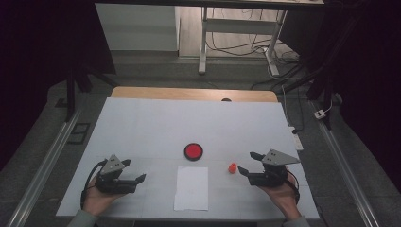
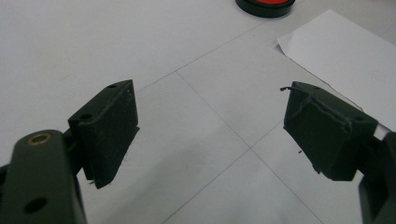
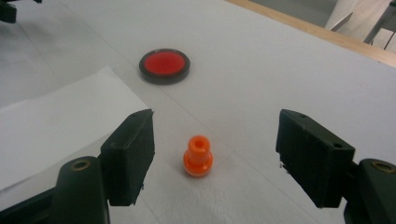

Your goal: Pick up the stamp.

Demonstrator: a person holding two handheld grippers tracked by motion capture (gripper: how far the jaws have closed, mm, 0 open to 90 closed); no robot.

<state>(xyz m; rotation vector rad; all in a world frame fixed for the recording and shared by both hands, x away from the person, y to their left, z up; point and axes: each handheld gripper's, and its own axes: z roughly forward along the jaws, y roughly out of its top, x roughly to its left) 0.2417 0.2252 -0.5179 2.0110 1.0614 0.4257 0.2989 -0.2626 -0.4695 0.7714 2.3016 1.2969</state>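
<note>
Orange peg (image 3: 198, 156), one of it, stands upright on the white tabletop (image 1: 142, 123), to the right of the single sheet of paper (image 1: 191, 187) and just before the right hand-held gripper (image 1: 249, 163). One red disc (image 1: 193, 151) lies just beyond the paper. Left of the paper, the left hand-held gripper (image 1: 135, 171) sits low, jaws spread, empty. The right one, likewise released, points at the peg between its jaws.

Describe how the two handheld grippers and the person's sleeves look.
Both the left gripper and the right gripper are black, each with two blocky, wedge-tipped jaws and a grey three-cornered plate on top. A black cable loops from each one. Brass-coloured rings sit in the jaw arms. The sleeves look grey-green.
</note>
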